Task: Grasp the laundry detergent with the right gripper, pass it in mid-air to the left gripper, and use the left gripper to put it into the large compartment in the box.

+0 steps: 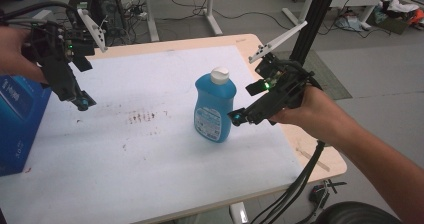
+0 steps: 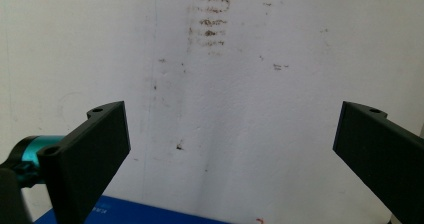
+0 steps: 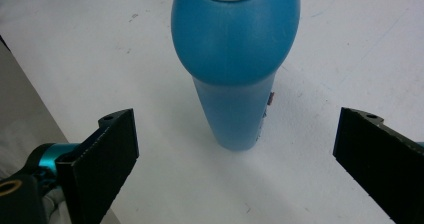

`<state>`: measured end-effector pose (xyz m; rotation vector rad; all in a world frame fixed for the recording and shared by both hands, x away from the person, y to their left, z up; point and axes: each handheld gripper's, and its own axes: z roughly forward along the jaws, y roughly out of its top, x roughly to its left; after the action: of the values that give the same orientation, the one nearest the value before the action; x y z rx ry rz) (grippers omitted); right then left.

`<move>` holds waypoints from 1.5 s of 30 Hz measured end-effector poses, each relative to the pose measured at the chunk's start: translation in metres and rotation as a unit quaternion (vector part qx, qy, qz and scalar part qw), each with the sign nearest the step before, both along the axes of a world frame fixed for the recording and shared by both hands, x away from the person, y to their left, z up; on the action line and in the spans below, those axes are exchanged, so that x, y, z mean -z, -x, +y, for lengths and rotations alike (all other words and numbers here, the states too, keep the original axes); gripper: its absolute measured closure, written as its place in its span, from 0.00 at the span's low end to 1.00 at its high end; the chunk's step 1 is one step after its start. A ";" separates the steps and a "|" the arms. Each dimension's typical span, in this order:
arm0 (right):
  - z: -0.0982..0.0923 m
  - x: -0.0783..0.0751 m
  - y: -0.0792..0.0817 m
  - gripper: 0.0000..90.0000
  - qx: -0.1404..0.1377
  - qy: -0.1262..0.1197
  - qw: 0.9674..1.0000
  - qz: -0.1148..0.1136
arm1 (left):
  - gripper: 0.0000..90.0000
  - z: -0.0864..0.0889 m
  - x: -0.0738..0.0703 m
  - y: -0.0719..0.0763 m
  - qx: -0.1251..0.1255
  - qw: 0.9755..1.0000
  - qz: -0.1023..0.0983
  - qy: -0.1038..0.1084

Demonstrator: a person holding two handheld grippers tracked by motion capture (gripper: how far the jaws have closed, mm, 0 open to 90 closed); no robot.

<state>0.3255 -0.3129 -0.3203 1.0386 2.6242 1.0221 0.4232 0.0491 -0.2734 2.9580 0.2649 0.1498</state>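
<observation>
Pale wood table [image 1: 320, 169], white sheet [image 1: 150, 149] over most of top, brown stains [image 1: 142, 117] near middle. Grey floor [image 1: 380, 79] beyond. Black post [image 1: 315, 19] at table's far right corner. White desk legs [image 1: 212, 9] behind, cables [image 1: 240, 14] loose on floor. Dark equipment [image 1: 102, 6] far left. Clutter [image 1: 400, 9] far right. Even indoor light.

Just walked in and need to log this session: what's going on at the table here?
A person holds a two-jaw gripper in each hand over a white-covered table. The right gripper is open and lined up on an upright blue bottle with a white cap, jaws either side of it but not yet touching. The left gripper is also open and holds nothing, hanging above the stained left part of the table near a blue box. Nothing is grasped yet.
</observation>
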 end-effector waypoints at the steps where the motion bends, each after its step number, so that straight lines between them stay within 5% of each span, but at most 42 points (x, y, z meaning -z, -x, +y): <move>1: 0.000 0.001 0.000 0.04 0.001 -0.003 1.000 0.000 | 0.02 0.000 0.001 0.000 -0.001 1.000 0.000 0.001; 45: 0.017 0.051 -0.017 0.04 0.008 -0.072 0.996 -0.044 | 0.02 0.007 0.010 0.000 -0.006 1.000 0.006 0.004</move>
<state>0.3429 -0.2955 -0.3708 1.0157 2.5006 1.2391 0.4234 0.0560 -0.2831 2.9500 0.2852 0.1318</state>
